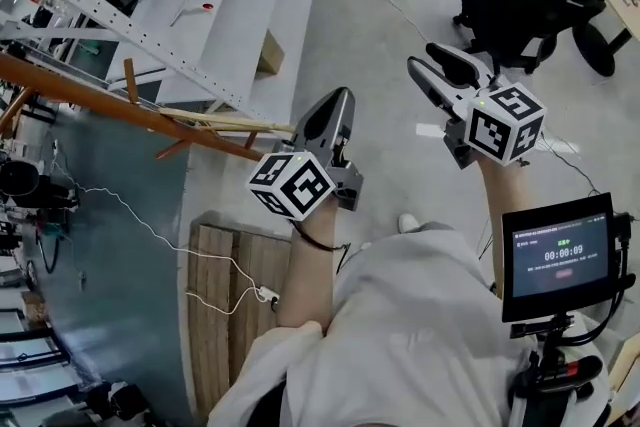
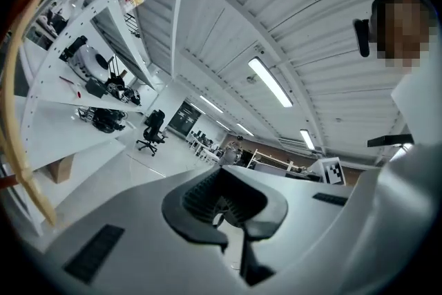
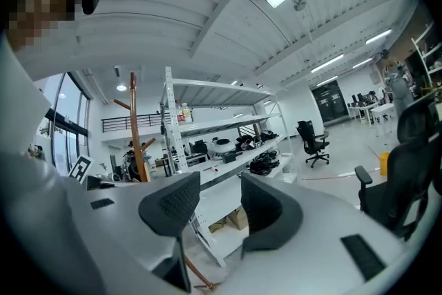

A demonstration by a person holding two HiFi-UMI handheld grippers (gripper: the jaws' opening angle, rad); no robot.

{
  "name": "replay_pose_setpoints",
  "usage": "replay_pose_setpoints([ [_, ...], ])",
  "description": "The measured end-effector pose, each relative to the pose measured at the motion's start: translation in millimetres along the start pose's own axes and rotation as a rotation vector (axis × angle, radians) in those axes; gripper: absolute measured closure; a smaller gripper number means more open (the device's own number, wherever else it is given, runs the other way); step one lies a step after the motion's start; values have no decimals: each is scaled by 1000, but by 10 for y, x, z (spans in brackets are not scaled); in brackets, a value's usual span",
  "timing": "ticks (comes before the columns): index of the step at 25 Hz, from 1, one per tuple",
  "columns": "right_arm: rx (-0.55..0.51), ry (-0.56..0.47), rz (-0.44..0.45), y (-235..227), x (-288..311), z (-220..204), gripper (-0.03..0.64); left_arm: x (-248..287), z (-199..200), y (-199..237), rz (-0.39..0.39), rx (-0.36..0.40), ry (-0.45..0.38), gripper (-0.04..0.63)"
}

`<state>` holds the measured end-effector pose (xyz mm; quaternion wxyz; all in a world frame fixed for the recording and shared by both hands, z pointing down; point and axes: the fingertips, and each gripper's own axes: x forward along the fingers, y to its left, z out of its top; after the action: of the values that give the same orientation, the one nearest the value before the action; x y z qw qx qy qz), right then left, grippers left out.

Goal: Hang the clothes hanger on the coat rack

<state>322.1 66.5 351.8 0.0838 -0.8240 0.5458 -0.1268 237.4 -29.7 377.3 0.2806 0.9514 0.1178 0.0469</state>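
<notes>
The left gripper (image 1: 338, 100) has its jaws drawn together on nothing, while the right gripper (image 1: 428, 58) holds its jaws spread and empty. To the left, the brown coat rack (image 1: 100, 97) slants across, with a pale wooden strip, seemingly the clothes hanger (image 1: 230, 121), against it just left of the left gripper. At near right a monitor (image 1: 560, 255) reads "00:00:09".

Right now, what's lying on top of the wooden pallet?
A white cable crosses the wooden pallet; your left arm and shirt cover its right side.
</notes>
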Motion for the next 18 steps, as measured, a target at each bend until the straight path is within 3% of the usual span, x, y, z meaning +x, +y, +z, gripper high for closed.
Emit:
replay_pose_setpoints([
  [12,72,47,-80,-105,-353,-564,448,300,-611,-203,-110,-30,154,589],
  [18,61,63,-83,-66,-336,-651,448,328,-659,-180,-123,-32,170,589],
])
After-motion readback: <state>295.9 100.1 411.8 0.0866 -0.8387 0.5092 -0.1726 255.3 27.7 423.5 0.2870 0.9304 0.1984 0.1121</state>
